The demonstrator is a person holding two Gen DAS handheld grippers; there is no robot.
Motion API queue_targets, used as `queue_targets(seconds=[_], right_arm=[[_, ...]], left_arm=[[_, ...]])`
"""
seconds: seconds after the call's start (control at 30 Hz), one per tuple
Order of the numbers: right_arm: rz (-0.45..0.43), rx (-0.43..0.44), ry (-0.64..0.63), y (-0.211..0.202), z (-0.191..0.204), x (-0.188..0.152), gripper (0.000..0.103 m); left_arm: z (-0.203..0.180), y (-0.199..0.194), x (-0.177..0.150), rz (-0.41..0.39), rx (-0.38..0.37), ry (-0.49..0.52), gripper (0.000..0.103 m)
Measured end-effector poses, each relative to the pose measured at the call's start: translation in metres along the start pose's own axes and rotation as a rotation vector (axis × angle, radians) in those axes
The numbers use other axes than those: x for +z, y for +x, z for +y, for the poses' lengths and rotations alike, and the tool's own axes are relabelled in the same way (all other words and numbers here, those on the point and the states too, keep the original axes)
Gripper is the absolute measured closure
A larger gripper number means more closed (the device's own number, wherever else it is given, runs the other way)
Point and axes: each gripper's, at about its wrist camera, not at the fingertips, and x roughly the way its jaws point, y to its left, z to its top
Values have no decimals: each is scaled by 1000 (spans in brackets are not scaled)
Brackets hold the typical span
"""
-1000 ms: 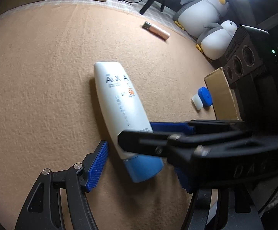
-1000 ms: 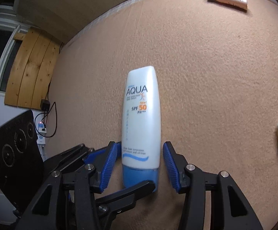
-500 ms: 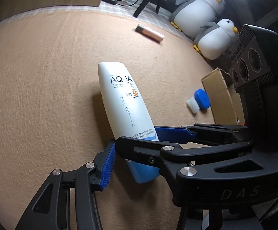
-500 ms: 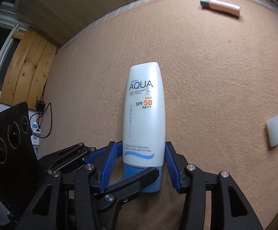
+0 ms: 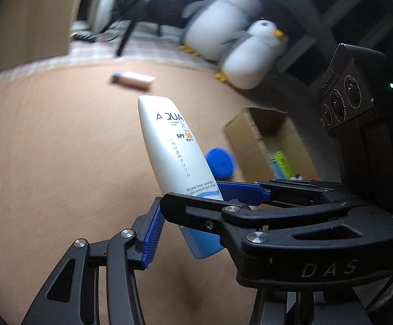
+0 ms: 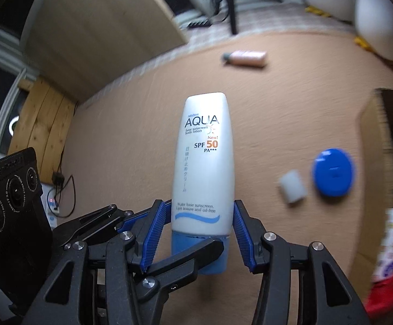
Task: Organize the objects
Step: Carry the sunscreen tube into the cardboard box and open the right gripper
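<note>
A white AQUA sunscreen tube (image 6: 203, 162) with a light blue cap is held off the tan carpet, tilted up; it also shows in the left wrist view (image 5: 174, 151). My right gripper (image 6: 199, 233) is shut on its lower end, blue pads against both sides. My left gripper (image 5: 188, 216) is around the same lower end from the other side; its left pad (image 5: 153, 235) stands a little apart from the tube, and its right finger is hidden behind the other gripper. An open cardboard box (image 5: 266, 140) with items inside stands to the right.
A blue round lid (image 6: 333, 172) and a small white cap (image 6: 292, 185) lie on the carpet near the box (image 6: 369, 146). A pink tube (image 6: 246, 58) lies farther back. Two plush penguins (image 5: 250, 54) stand behind the box.
The tube has been lifted off the carpet and tilted upright by both grippers. The view has swung toward the box and the penguins.
</note>
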Motion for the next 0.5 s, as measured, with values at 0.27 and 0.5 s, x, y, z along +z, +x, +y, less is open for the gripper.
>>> queue_targets(seconds=[0.27,0.5], right_arm=[[-92,-53,83,-54,-53,-2,56],[-143,-98,154,-91,-106,-12,56]], left_arm=[[-73,29,23,9,-69,94,52],[-135,66,36,41,-136,151,52]])
